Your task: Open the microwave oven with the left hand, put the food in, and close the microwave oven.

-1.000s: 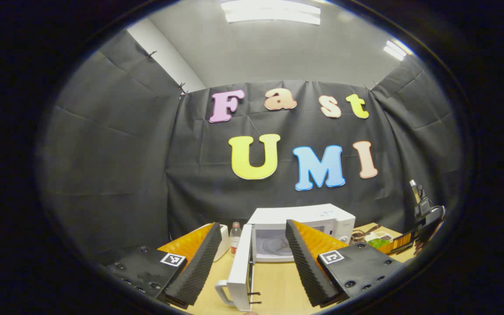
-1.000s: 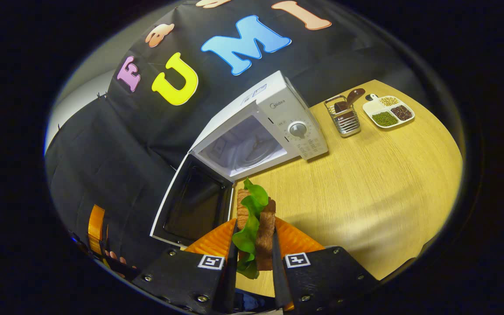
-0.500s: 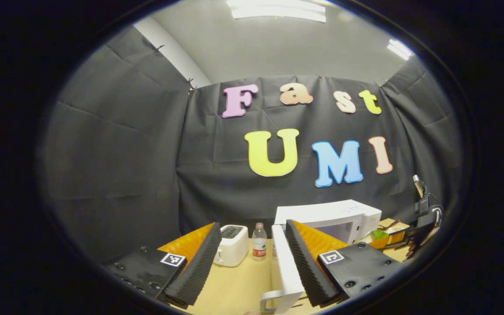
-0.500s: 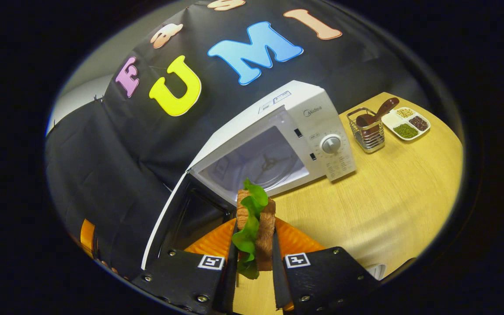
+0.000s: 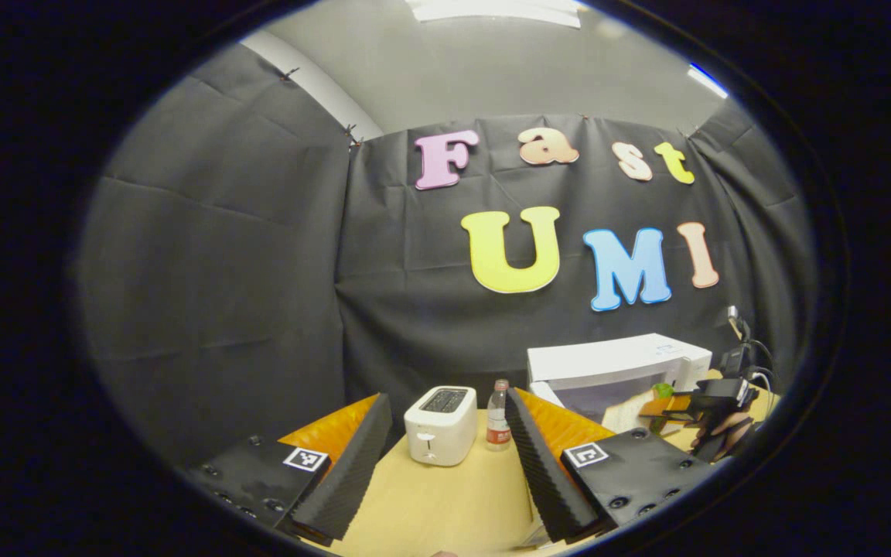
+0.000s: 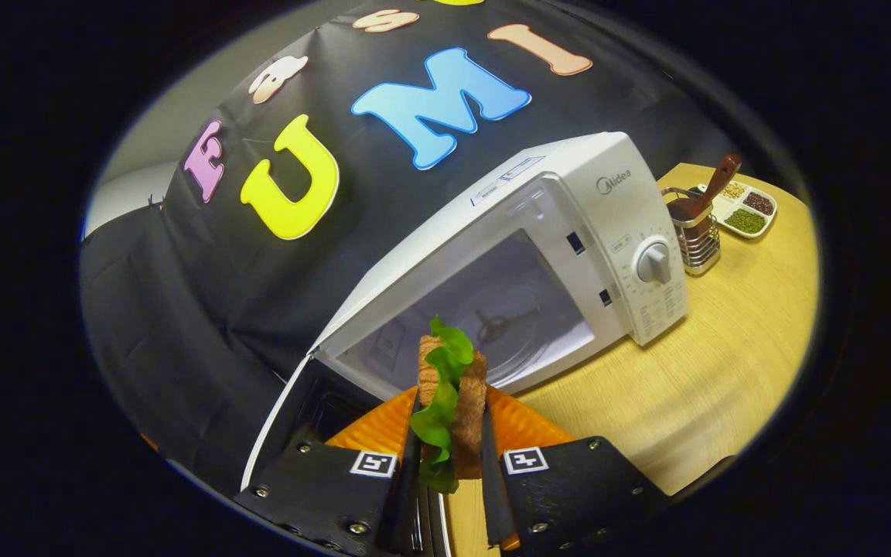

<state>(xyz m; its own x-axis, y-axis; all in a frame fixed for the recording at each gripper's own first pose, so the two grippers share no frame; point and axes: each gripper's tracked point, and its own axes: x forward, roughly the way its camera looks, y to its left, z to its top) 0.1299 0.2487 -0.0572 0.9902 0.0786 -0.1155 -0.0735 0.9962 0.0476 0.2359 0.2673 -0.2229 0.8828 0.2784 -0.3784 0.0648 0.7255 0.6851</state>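
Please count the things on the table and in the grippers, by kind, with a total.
Appliances: 2, microwave and toaster
Food: 2, sandwich in the right gripper and snack tray
Bottles: 1, bottle
Utensil holders: 1, wire caddy
Total: 6

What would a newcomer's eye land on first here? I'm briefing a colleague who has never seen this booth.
First, the sandwich with its green lettuce, clamped upright in the right gripper just before the open microwave. Its door hangs wide at the lower left, baring the pale cavity. In the left gripper view, the open left gripper frames a white toaster and a small bottle on the wooden table.
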